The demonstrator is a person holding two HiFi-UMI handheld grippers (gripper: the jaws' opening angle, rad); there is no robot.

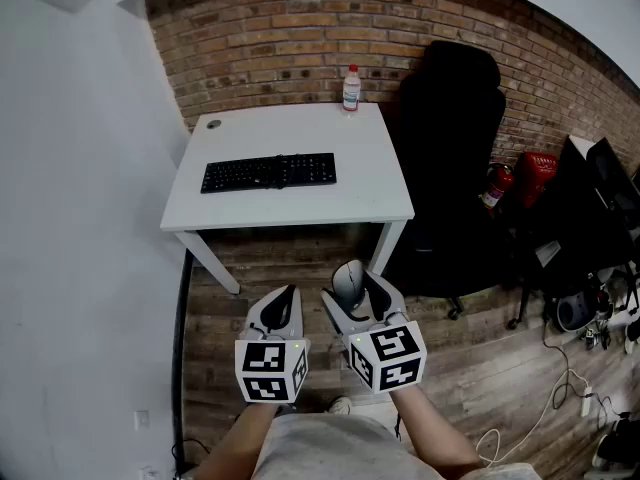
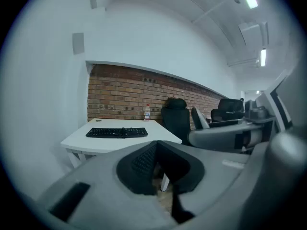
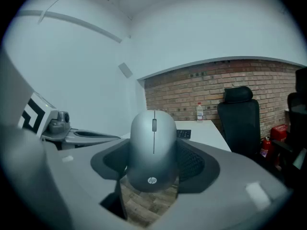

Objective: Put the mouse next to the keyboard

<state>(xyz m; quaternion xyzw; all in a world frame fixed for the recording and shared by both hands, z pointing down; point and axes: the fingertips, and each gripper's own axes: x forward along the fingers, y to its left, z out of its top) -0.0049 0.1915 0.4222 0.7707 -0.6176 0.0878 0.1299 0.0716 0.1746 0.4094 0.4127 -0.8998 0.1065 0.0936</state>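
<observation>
Right gripper view: a silver-grey rounded computer mouse (image 3: 153, 138) sits between the jaws of the right gripper (image 3: 154, 164). The black textured pads (image 3: 193, 163) press on both its flanks, so it is firmly gripped. The mouse stands nose-up, with its scroll wheel on the centre line and a small logo near the lower end (finish matte). It is held in the air off the near edge of the white rectangular table (image 1: 372, 183), over wooden floor. The left gripper (image 1: 287, 298) is beside it, jaws together with nothing in them. A flat black keyboard (image 1: 268, 172) lies left of centre on the table. The tabletop is bare from the keyboard to the right edge. A clear plastic bottle (image 1: 351, 88) stands at the table's far edge, and a black office chair (image 1: 450, 148) stands just right of the table.
</observation>
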